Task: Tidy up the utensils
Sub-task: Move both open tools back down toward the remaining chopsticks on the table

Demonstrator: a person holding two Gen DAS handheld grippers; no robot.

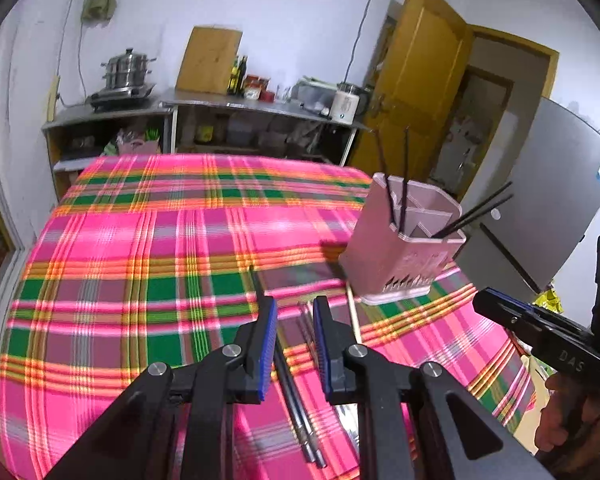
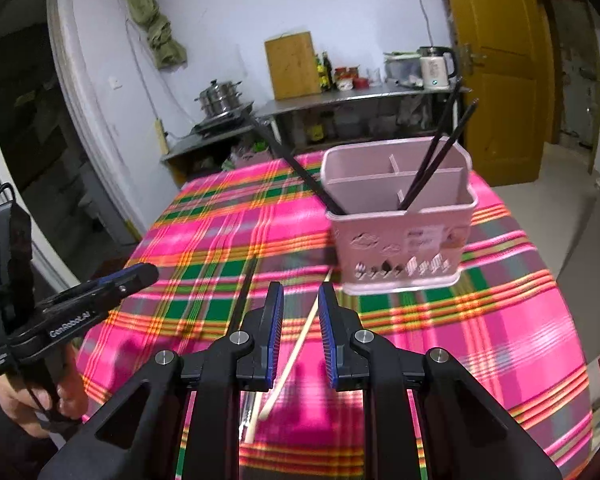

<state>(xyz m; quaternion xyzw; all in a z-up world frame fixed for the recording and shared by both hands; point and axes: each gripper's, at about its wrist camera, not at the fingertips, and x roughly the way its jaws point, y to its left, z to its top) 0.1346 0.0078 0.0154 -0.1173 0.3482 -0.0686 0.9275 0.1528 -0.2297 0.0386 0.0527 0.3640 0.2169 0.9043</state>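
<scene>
Left gripper [image 1: 295, 322] jaws part-open, nothing held; dark chopsticks [image 1: 300, 396] lie on the cloth [image 1: 140, 240] under and between them, long axis running roughly along the gripper's pointing line, near the near edge, far tip just past the left finger. Right gripper [image 2: 300, 308] also part-open and empty; pale chopstick [image 2: 296, 344] lies on the cloth below its gap, slanting from the near edge up toward the holder [image 2: 400, 236]. My read: each hand is lined up on its own sticks, left nearer the dark pair, right nearer the pale one; next move is likely a drop and pinch across the shaft. Holder stands near the far right corner, already with two pairs of dark sticks [image 2: 440, 148] leaning in separate compartments. Hard to tell: how many dark sticks lie below the left gripper (motion blur), whether jaws touch the cloth, sticks' near ends cut off by the gripper bodies.
</scene>
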